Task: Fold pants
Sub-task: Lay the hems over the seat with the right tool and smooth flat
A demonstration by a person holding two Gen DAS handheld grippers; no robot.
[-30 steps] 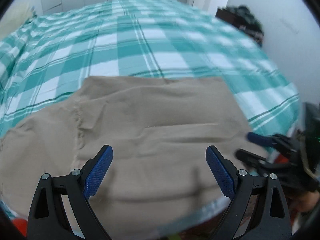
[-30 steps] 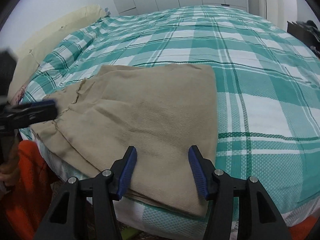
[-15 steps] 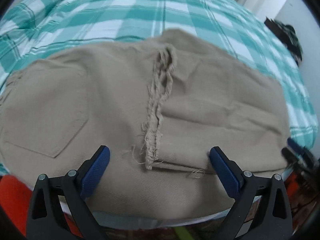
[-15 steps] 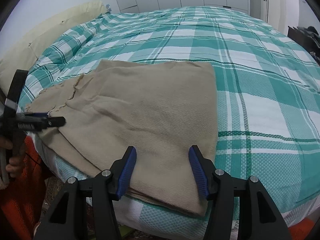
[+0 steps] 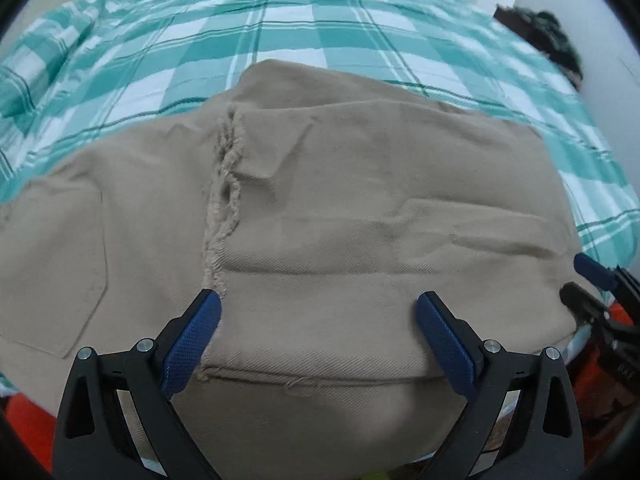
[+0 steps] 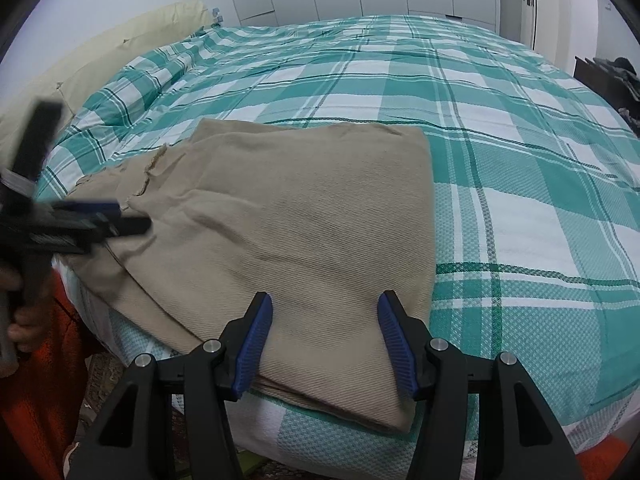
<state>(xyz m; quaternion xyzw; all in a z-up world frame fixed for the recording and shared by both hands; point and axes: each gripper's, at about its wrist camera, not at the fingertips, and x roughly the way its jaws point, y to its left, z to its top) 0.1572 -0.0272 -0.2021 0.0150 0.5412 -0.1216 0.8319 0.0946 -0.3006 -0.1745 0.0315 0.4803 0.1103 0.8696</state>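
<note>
Pants (image 6: 304,224): one tan pair, at the bed's (image 6: 520,200) near edge, spilling slightly over it. Left gripper (image 5: 318,336) jaws wide, holding nothing, poised over the near cloth beside the frayed hem (image 5: 224,184). Right gripper (image 6: 325,340) jaws moderately open, empty, straddling the near right corner of the stack. Progress, judged: legs already doubled over into a layered rectangle; the pocket end toward the bed's left edge lies unfolded, so at least one fold seems left. Count: two grippers, one pillow (image 6: 120,52).
</note>
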